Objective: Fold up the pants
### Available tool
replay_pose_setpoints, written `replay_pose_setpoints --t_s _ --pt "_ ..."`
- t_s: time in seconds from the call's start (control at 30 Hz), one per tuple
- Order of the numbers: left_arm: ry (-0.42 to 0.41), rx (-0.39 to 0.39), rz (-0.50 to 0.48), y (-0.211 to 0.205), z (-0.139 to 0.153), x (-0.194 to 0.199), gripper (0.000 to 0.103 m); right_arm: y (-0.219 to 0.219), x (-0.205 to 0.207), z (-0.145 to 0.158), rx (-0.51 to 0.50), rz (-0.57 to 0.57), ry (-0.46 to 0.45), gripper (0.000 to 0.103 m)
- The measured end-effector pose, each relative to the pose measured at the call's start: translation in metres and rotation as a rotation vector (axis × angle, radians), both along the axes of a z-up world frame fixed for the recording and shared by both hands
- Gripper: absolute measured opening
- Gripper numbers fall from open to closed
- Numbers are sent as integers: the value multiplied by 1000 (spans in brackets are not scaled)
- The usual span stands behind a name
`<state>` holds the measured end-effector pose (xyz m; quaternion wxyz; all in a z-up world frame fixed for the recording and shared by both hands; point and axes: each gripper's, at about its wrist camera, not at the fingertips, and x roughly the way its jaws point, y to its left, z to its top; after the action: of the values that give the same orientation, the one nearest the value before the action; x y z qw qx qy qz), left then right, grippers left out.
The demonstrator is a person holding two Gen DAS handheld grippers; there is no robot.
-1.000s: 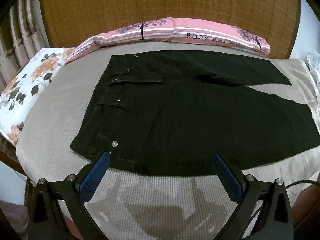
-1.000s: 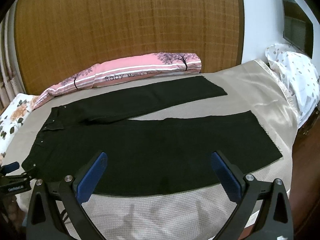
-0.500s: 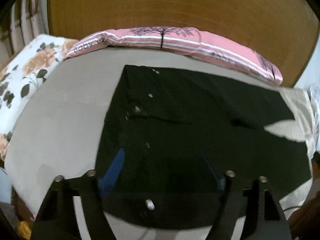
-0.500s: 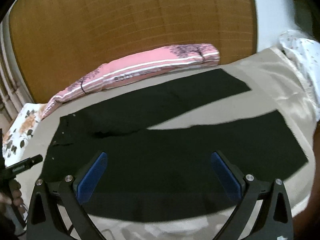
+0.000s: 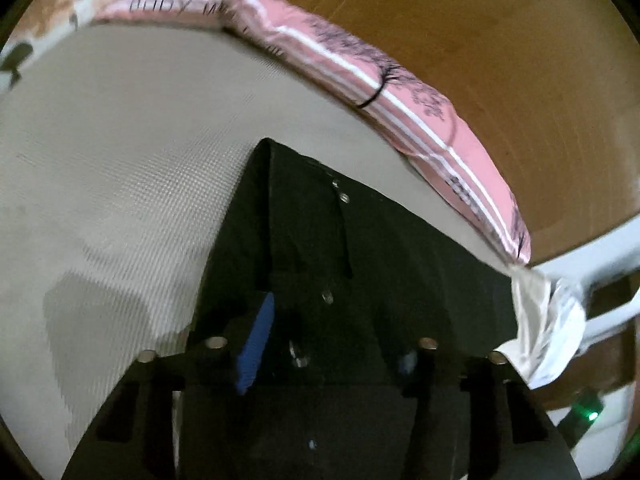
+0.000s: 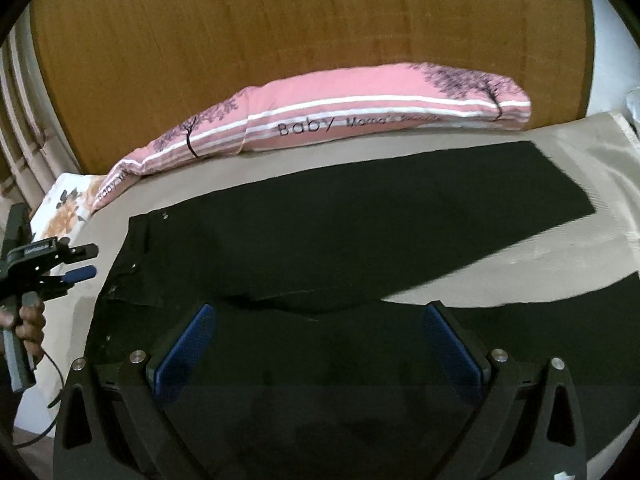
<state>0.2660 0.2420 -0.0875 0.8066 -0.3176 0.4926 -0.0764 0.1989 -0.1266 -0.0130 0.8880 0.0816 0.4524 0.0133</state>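
Note:
Black pants point(image 6: 320, 240) lie flat on the beige bed sheet point(image 6: 600, 152), waistband to the left and both legs running right. In the left wrist view the waistband corner and its metal buttons point(image 5: 328, 296) lie under my left gripper point(image 5: 332, 352). Its jaws are closing, with the waist cloth point(image 5: 360, 240) seen between the blue pads point(image 5: 256, 344); I see no pad pressing on it. The right wrist view shows that gripper point(image 6: 90, 261) just left of the waistband, fingers apart. My right gripper point(image 6: 318, 344) stands wide open over the near leg, by the crotch.
A pink striped pillow point(image 6: 340, 116) lies along the wooden headboard point(image 6: 280, 20) behind the pants. A floral pillow point(image 6: 68, 208) sits at the far left. White crumpled cloth point(image 5: 548, 328) hangs at the bed's right edge. A person's hand point(image 6: 30, 320) holds the left gripper's handle.
The left gripper swung over the waistband end, rolled, and its jaws narrowed. The right gripper moved forward over the near leg; its jaws stayed wide.

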Motion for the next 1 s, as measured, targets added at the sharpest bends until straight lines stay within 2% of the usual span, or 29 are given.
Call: replay_pose_setpoints --t_s 0.07,0.37,0.63,0.8,1.0 --pt "13 -51 5 9 -9 15 44 4 11 -9 2 2 18 103" --pt "58 -123 12 30 -40 58 42 7 48 -35 19 -7 72 103" --pt "22 -140 -1 34 -41 89 40 12 74 -50 11 2 82 103" --pt "23 -191 -6 32 -44 115 37 13 85 -59 9 12 93 103" --pt "15 -205 37 25 -49 131 36 9 99 -63 -3 43 91 103"
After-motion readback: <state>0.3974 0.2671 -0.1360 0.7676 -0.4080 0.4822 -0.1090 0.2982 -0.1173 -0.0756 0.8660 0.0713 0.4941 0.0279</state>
